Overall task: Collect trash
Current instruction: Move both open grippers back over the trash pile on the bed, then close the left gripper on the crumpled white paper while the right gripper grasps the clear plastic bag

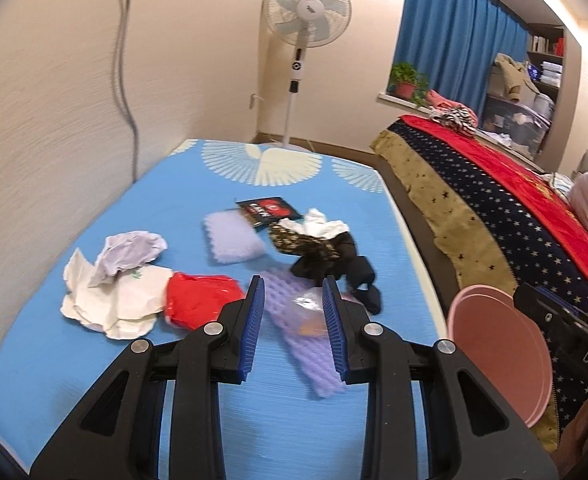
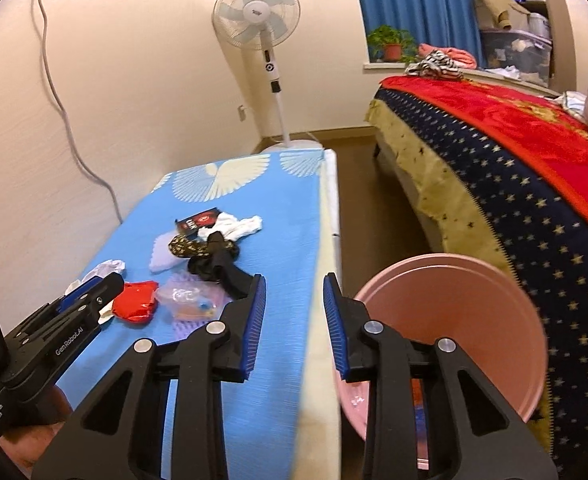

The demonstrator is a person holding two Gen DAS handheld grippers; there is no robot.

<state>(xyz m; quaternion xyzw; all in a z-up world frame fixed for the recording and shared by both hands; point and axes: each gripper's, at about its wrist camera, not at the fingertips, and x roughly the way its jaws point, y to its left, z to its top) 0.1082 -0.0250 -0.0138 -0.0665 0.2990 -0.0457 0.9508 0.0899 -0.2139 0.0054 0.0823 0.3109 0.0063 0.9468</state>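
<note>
Trash lies on a blue mat (image 1: 74, 340): crumpled white paper (image 1: 114, 284), a red plastic bag (image 1: 198, 300), a clear plastic wrapper (image 1: 308, 312) on purple foam (image 1: 306, 356), a purple sponge (image 1: 234, 236), a black-red packet (image 1: 268, 210), and dark and white cloth (image 1: 326, 252). My left gripper (image 1: 294, 312) is open, just above the clear wrapper. My right gripper (image 2: 294, 312) is open and empty over the mat's right edge, beside a pink bin (image 2: 454, 320). The left gripper also shows in the right wrist view (image 2: 94, 292).
A bed with a starred navy and red cover (image 2: 514, 168) stands to the right across a strip of floor (image 2: 374, 216). A standing fan (image 2: 258, 20) is by the far wall. A cable (image 2: 62, 120) hangs down the left wall.
</note>
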